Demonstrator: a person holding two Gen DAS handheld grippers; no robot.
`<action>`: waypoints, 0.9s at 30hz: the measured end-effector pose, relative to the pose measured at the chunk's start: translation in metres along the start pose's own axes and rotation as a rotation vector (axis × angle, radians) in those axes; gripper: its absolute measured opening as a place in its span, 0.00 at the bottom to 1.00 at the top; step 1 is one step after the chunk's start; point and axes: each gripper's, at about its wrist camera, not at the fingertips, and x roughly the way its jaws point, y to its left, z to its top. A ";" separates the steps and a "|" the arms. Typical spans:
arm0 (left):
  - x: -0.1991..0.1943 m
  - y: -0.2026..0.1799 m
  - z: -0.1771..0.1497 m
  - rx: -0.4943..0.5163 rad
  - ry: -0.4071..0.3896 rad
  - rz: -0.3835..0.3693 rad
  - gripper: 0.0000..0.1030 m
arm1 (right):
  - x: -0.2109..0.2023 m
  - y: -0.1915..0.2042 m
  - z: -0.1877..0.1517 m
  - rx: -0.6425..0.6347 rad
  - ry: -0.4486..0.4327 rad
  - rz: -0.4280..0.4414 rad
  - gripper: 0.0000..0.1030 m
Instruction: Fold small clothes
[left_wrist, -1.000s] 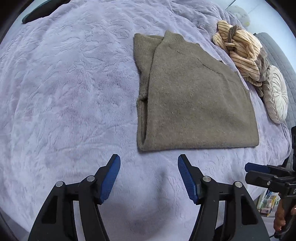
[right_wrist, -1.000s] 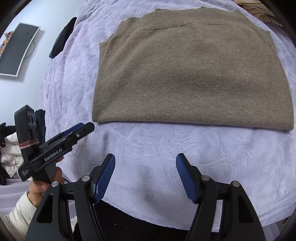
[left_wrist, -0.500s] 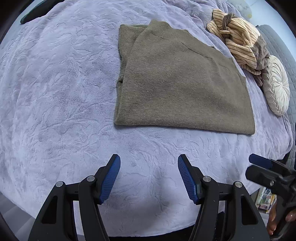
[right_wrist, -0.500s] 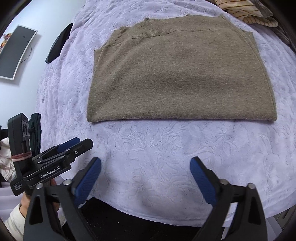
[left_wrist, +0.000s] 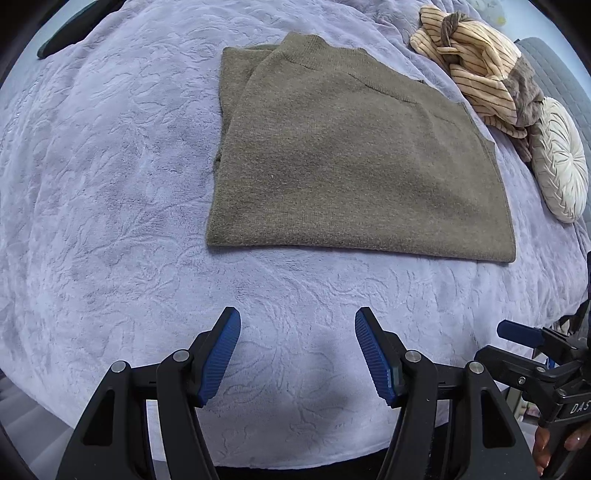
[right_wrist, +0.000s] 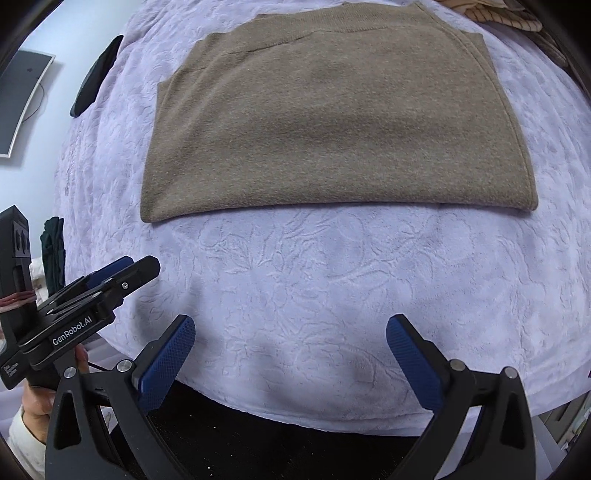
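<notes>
A brown knitted sweater (left_wrist: 351, 158) (right_wrist: 332, 122) lies flat and folded on the lilac bedspread (left_wrist: 103, 177) (right_wrist: 332, 277), its sleeve tucked under at the left. My left gripper (left_wrist: 297, 354) hovers over the bedspread's near edge, well short of the sweater's hem, open with nothing between its blue pads. My right gripper (right_wrist: 290, 354) stands wide open over the same near edge, also empty. Each view catches the other gripper at its side: the right gripper (left_wrist: 517, 332) and the left gripper (right_wrist: 122, 267).
A heap of striped beige and brown clothes (left_wrist: 476, 70) lies at the bed's far right, next to a round cream cushion (left_wrist: 561, 162). A dark flat object (right_wrist: 96, 79) rests at the bed's left edge. A monitor (right_wrist: 18, 107) leans on the wall.
My right gripper's jaws have spread from half open to wide open. Both grippers have drawn back toward the bed's near edge, so the sweater sits farther from them.
</notes>
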 end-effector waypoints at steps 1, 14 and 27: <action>0.001 -0.001 0.001 -0.002 0.000 0.000 0.64 | 0.000 -0.003 0.000 0.004 0.005 0.001 1.00; 0.013 -0.005 0.015 -0.092 0.011 -0.002 0.64 | -0.001 -0.027 0.011 0.020 0.027 -0.003 1.00; 0.041 -0.001 0.030 -0.174 0.009 -0.013 0.64 | 0.009 -0.038 0.046 -0.001 0.027 -0.049 1.00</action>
